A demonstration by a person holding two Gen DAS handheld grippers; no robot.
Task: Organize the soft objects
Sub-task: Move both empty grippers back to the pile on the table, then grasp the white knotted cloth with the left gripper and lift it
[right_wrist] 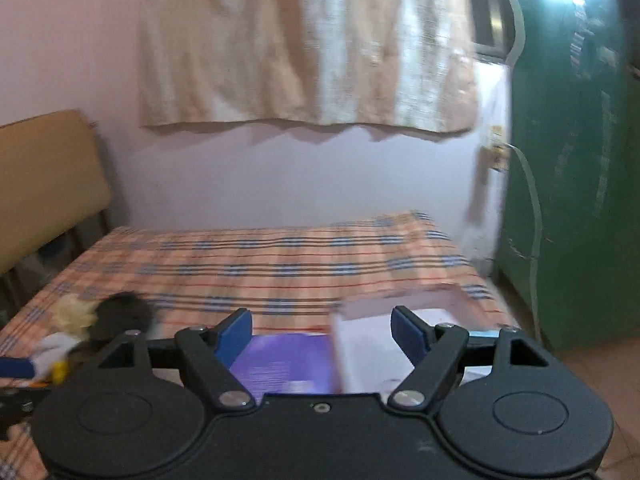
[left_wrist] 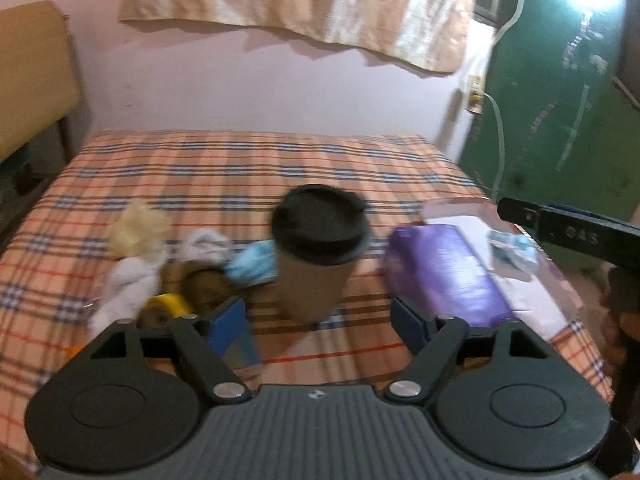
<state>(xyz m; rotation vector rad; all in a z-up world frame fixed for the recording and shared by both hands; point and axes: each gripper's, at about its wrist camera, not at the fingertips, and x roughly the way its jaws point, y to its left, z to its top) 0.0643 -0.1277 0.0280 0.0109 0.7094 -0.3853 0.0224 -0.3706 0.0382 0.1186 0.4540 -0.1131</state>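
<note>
While both tongs, left gripper [left_wrist: 320, 316] and right gripper [right_wrist: 322, 334], stand released and empty, soft objects [left_wrist: 160, 268] lie heaped near the bed's [left_wrist: 256, 168] left edge, awaiting sorting beside a cup [left_wrist: 316, 248].

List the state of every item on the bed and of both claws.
Paper cup: upright, black lid on.
Purple pack: lying flat.
Blue face mask: crumpled beside the cup.
White socks: bunched.
Left claw: open, empty.
Right claw: open, empty.
</note>
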